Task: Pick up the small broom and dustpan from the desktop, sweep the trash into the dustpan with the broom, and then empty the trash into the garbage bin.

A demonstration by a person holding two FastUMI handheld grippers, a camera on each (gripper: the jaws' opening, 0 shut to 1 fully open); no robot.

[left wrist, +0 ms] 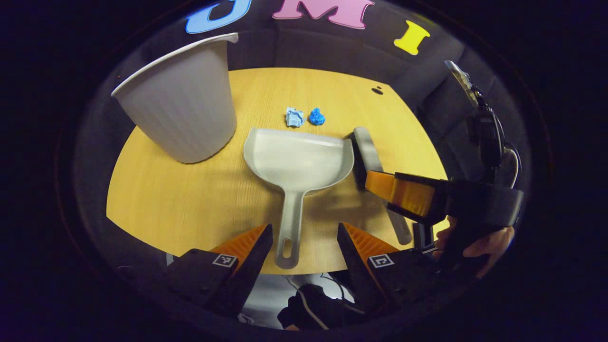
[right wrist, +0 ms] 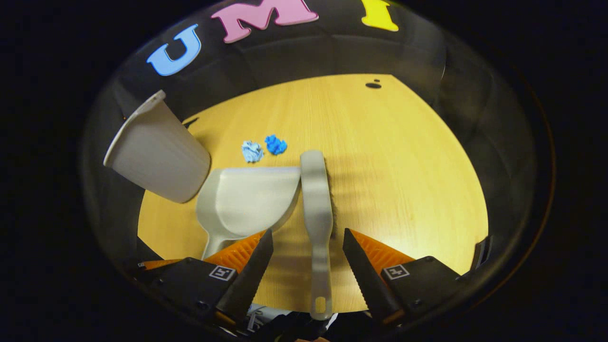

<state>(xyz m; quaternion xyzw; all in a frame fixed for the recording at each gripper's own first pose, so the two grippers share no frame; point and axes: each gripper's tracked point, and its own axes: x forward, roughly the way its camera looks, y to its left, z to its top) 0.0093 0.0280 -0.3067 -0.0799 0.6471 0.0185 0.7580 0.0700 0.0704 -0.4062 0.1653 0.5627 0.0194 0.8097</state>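
Dustpan (left wrist: 298,159) and broom (right wrist: 317,199) side by side on bench (left wrist: 190,204), handles framed by spread, empty fingers of left gripper (left wrist: 305,237) and right gripper (right wrist: 308,244), bin (left wrist: 183,102) and scraps (left wrist: 304,117) beyond.

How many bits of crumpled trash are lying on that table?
2. A pale blue wad and a brighter blue wad lie side by side just beyond the dustpan mouth. More could be hidden behind the bin.

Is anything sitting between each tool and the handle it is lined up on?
Nothing visible. The left tool is open with the dustpan handle lying in its gap; the right tool is open around the broom handle. Only bare desk lies between.
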